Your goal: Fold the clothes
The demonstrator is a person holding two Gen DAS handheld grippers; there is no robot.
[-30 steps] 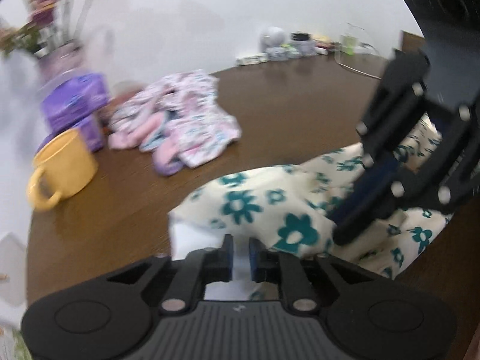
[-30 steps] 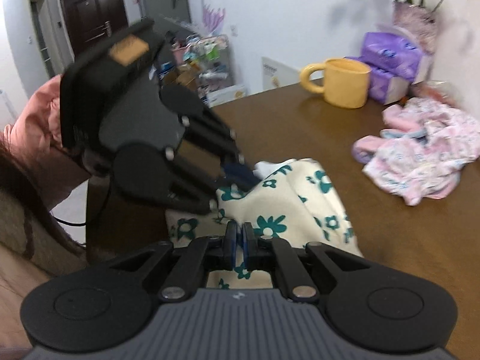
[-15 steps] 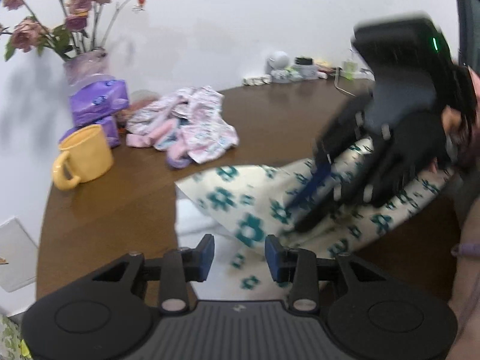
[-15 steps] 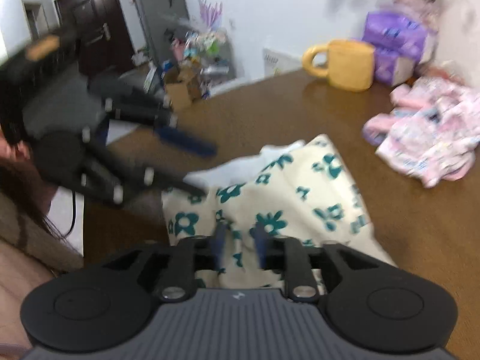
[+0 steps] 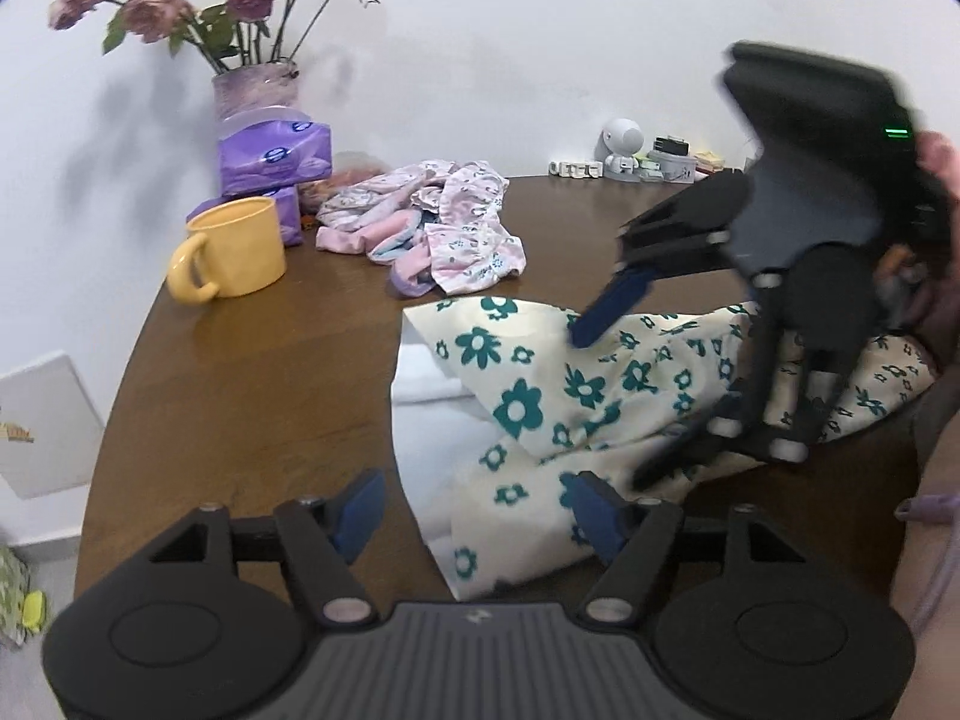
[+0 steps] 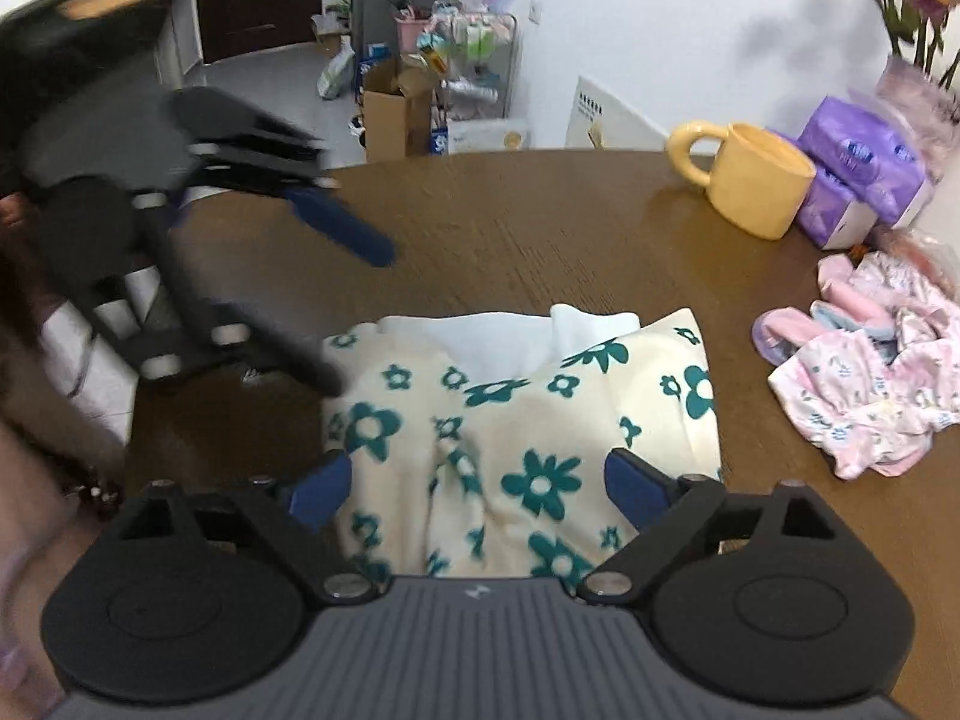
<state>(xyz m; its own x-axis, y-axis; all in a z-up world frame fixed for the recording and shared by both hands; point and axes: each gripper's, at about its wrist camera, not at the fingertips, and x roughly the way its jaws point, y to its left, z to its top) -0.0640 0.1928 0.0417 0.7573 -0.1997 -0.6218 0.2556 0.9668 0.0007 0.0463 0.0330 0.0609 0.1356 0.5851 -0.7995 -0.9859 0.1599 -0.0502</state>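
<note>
Left gripper (image 5: 474, 510), right gripper (image 6: 477, 483): jaws opening, earlier pinched on floral garment (image 6: 522, 420), now released onto table (image 5: 252, 372).

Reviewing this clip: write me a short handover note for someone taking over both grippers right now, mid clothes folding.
Left gripper: jaws opening, nothing pinched; the cream floral garment lies between and beyond its fingers.
Right gripper: jaws opening wide over the same garment, not gripping it.
Garment: on the brown table, partly folded over, its white lining showing at one edge.
Pink patterned clothes: loose unfolded heap beside the yellow mug and purple tissue packs.
Done: one fold on the floral piece, apparently.
Left: probably finish folding it, then the pink heap.
</note>
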